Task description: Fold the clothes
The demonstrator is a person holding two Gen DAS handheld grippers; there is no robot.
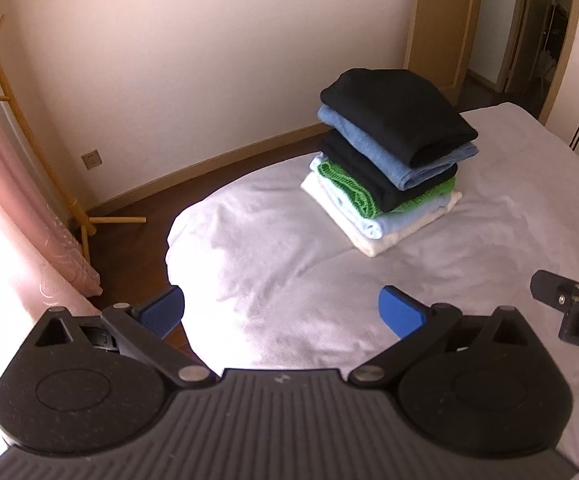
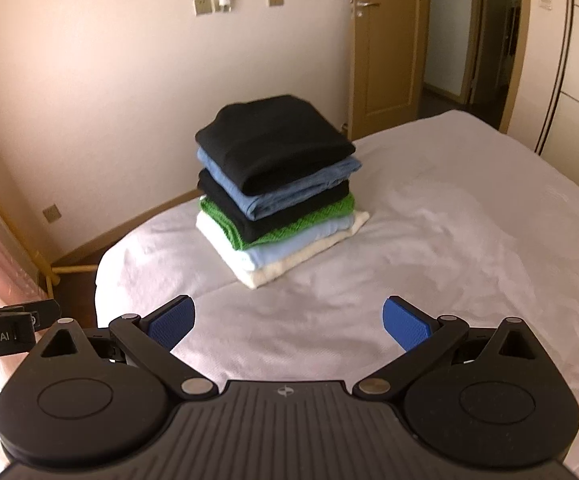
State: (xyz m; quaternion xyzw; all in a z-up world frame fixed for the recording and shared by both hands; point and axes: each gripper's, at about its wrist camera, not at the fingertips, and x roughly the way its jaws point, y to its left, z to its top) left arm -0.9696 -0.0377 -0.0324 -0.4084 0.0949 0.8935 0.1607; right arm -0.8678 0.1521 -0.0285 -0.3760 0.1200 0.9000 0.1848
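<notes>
Since both sets of fingers are spread wide with nothing between them, I'd say the folding here is pretty much wrapped up. The left gripper [image 1: 281, 312] has its blue pads [image 1: 399, 314] far apart and hangs over the near corner of the bed [image 1: 269, 280], gripping nothing. Same deal with the right gripper [image 2: 289, 322]: blue pads [image 2: 405, 326] splayed out, just bare sheet showing in the gap. The two tools sit side by side; each one pokes into the edge of the other's view.

Moving out from there, the white bedsheet [image 2: 449, 260] in front of them is a bit rumpled but has no loose garment on it that I can spot. No shirt laid flat, nothing half folded.

Further out, toward the far edge of the bed by the wall, there's the stack of folded clothes [image 2: 277, 192]. Well apart from both grippers, nothing touching it. From the bottom up I count a cream piece, a pale blue one, a green knit, a dark one, a mid blue one, and a black one [image 1: 397, 112] on top. The folds face the cameras and look rounded and fairly tidy, though the layers are slightly offset, so the pile isn't perfectly square. It stands upright, no obvious lean.

My read: six items done, nothing visibly left. If more clothes are waiting somewhere, they're out of frame.
</notes>
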